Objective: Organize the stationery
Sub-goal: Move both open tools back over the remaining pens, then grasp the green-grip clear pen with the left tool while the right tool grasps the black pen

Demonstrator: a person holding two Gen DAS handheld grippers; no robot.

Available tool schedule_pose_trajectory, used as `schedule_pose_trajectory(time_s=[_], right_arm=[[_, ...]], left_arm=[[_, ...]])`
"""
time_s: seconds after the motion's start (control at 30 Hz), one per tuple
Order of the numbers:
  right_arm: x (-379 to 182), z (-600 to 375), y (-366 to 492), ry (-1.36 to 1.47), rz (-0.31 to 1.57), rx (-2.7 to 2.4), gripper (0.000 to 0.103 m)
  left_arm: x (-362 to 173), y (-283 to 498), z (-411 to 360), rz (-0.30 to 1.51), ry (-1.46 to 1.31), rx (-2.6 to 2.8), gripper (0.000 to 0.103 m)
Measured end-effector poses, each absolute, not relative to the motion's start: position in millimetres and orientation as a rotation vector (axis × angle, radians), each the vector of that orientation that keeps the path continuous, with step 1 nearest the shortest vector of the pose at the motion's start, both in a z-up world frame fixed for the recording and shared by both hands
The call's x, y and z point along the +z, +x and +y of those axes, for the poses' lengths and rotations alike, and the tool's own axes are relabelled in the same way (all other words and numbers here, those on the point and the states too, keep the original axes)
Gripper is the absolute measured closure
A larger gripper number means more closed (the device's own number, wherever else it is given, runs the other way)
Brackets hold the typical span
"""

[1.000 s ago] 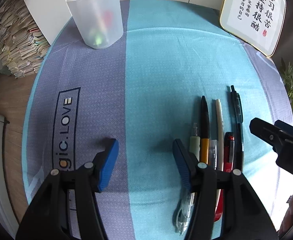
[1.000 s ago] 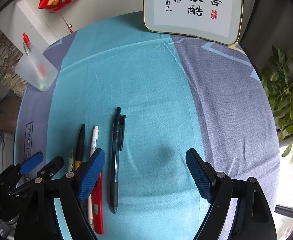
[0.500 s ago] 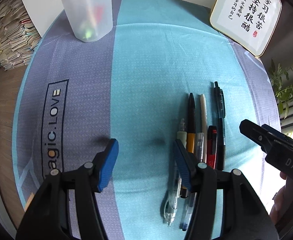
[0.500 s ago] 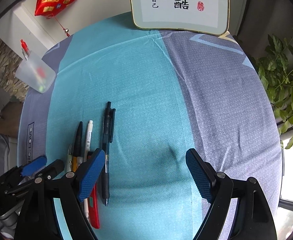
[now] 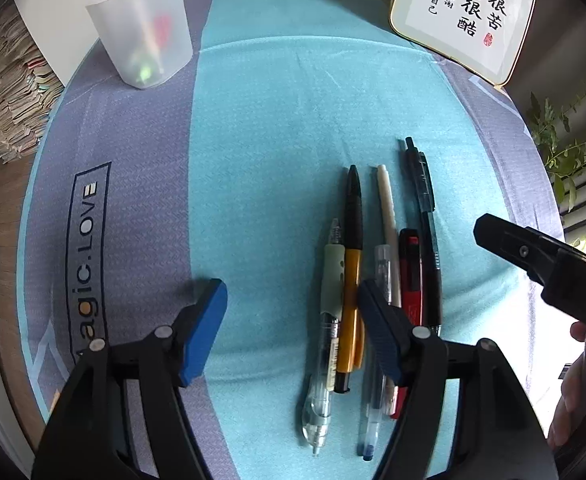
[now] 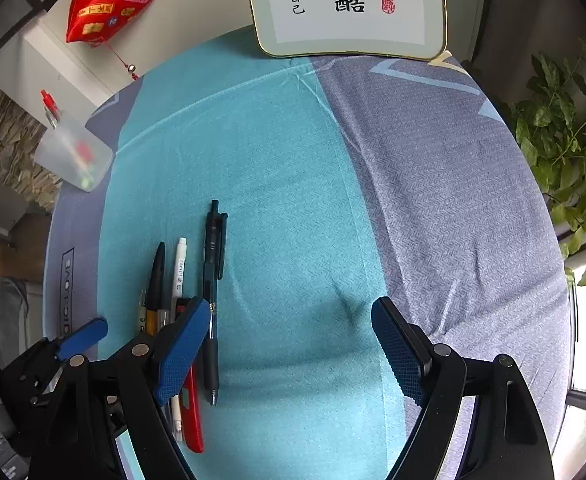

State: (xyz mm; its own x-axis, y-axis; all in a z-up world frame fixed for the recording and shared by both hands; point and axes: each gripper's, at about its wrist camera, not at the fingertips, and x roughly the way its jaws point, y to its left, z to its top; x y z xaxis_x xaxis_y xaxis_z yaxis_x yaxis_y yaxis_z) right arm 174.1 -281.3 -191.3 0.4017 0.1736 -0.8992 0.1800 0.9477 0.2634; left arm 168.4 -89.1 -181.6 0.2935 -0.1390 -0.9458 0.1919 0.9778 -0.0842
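Observation:
Several pens lie side by side on the teal cloth: a clear pen with a green grip [image 5: 330, 280], an orange-and-black pen [image 5: 353, 264], a white pen [image 5: 387, 208], a red pen [image 5: 410, 268] and a black pen [image 5: 427, 224] [image 6: 211, 280]. My left gripper [image 5: 291, 318] hovers over them, jaws opening. The green-grip and orange pens lie just inside its right finger, with no pad pressing on them. My right gripper [image 6: 291, 340] stands open to the right of the row, the black pen by its left finger. A frosted cup [image 5: 145, 36] [image 6: 75, 156] with pens in it stands at the far left.
A framed calligraphy plaque [image 5: 469, 4] [image 6: 349, 4] leans at the table's back edge. Green plant leaves [image 6: 565, 152] hang off the right side. Stacked papers [image 5: 1, 92] sit beyond the left edge. A red ornament [image 6: 105, 8] hangs on the wall. A hand [image 5: 573, 400] holds the right gripper.
The left jaws have spread a little wider. Both views have tilted slightly. The pens and the cup lie where they were.

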Motion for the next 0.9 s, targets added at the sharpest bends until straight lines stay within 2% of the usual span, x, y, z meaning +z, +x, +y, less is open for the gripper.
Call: schedule_pose_trajectory(time_s=[0.27,0.33,0.37,0.43,0.77,0.9], right_arm=[[-192,-278,176,0.353,1.162,0.012,0.019],[-193,-277,176,0.356,1.160,0.014,0.019],[-193,-278,176,0.357,1.160,0.015,0.019],[-194,-277,176,0.356,1.162,0.015,0.019],[-189,-279,173,0.350,1.156,0.006,0.019],[-188,-282,172,0.356,1.150,-0.003,0.019]], left_arm=[[-171,166,-75,1.229,0.028,-0.202,0.037],[-178,168,-79,1.245,0.017,-0.218,0.030],[-181,169,-80,1.260,0.013,-0.230,0.031],[-179,166,-87,1.226,0.073,-0.204,0.027],[-185,167,-101,1.210,0.131,-0.166,0.027],[-179,169,-78,1.222,0.055,-0.197,0.035]])
